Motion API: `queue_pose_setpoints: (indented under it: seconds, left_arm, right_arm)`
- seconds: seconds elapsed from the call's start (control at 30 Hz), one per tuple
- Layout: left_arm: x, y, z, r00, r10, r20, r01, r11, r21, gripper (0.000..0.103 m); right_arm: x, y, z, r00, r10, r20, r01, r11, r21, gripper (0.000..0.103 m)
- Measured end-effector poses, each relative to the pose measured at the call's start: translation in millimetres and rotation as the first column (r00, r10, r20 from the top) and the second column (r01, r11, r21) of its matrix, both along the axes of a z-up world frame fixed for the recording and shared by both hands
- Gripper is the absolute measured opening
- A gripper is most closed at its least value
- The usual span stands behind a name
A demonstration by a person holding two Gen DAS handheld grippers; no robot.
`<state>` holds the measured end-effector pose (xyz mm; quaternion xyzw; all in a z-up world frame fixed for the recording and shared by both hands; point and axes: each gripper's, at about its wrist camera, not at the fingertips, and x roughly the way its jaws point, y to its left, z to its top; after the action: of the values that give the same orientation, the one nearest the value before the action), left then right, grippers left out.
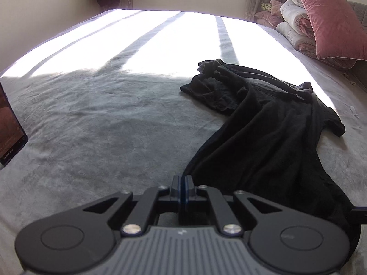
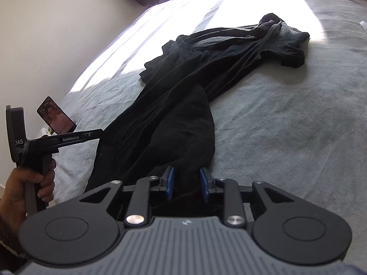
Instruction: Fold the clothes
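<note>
The left hand-held gripper (image 1: 182, 183) is pressed together on the black garment's (image 1: 263, 123) hem; the right hand-held gripper (image 2: 187, 181), part-spread, straddles cloth unpinched. Pinching, then lifting, seems needed next.

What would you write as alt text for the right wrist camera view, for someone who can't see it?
A black garment lies stretched and rumpled across a grey bedspread, its near end running between the parted blue pads of the right gripper. At left, a hand holds the left gripper at the garment's edge, with a phone propped behind it.
</note>
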<state>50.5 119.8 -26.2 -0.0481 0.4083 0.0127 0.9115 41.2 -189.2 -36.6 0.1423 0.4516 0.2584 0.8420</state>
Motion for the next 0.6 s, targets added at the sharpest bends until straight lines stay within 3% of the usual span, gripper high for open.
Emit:
queue_pose_setpoints:
  seconds: [0.03,0.13,0.33,0.6]
  left_arm:
    - [-0.8,-0.4,0.9,1.000,-0.005,0.001,0.005,1.000,-0.009,0.008]
    - [-2.7,-0.4,3.6,1.000,-0.016,0.003,0.016,0.999,-0.034,0.016]
    - [-3.6,6.6,6.8,1.000,-0.011,0.002,0.012,0.996,-0.087,0.019]
    - [-3.8,13.4,6.3,1.000,-0.001,-0.006,0.000,0.993,-0.121,0.019]
  right_arm:
    - [-0.1,2.2,1.2,1.000,0.003,0.005,-0.003,1.000,0.000,0.014]
    - [0.1,10.0,8.3,1.000,0.016,0.022,-0.017,0.999,0.029,0.009]
    - [3.2,39.0,21.3,0.997,0.058,0.051,-0.063,0.993,0.097,0.008]
    - [23.0,92.9,12.5,0.992,0.120,0.027,-0.122,0.984,0.128,0.007]
